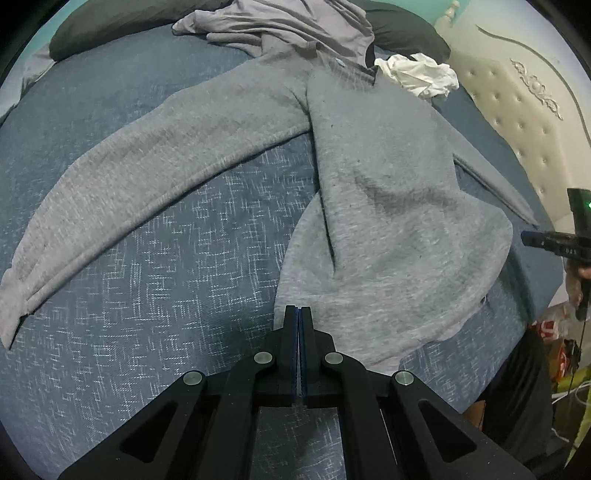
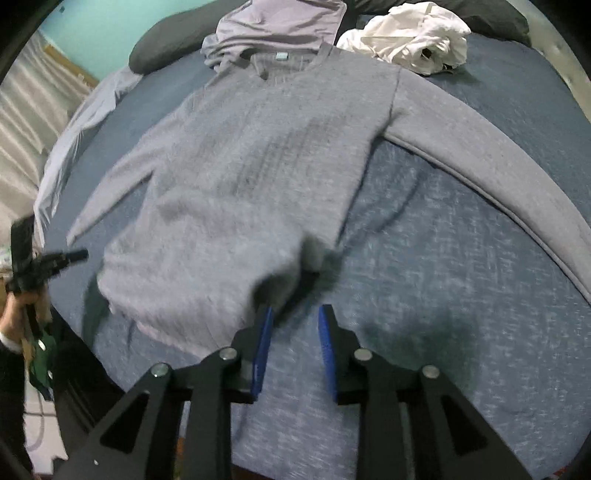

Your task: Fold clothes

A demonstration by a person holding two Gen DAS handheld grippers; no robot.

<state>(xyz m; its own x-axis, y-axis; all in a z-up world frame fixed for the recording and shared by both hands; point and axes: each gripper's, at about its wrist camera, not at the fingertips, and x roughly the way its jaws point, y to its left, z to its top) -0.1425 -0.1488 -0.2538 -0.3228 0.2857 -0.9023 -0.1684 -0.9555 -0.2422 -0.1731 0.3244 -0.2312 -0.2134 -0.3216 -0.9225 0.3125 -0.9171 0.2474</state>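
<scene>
Item: one grey long-sleeved sweater (image 2: 251, 162), laid face up on our bed's blue patterned cover (image 1: 155, 266), collar toward the far end, hem toward us. One sleeve (image 1: 122, 184) stretches out flat across the cover in the left wrist view; the other sleeve (image 2: 491, 162) curves away along the cover in the right wrist view. Our left gripper (image 1: 299, 308) is clamped tight, blue pads pressed together with no cloth between them, its tips poised over the hem's near edge; whether they touch the fabric we cannot tell. Our right gripper (image 2: 295, 310) stands parted, nothing pinched, with the sweater's lower corner just beyond its left finger (image 2: 264, 332); this view is blurred. Also listed: a lilac garment (image 1: 295, 26) bunched past the collar, a crumpled white cloth (image 2: 410, 37) beside it, a dark pillow (image 2: 166, 44), and a cream tufted headboard (image 1: 517, 122) at the side.
</scene>
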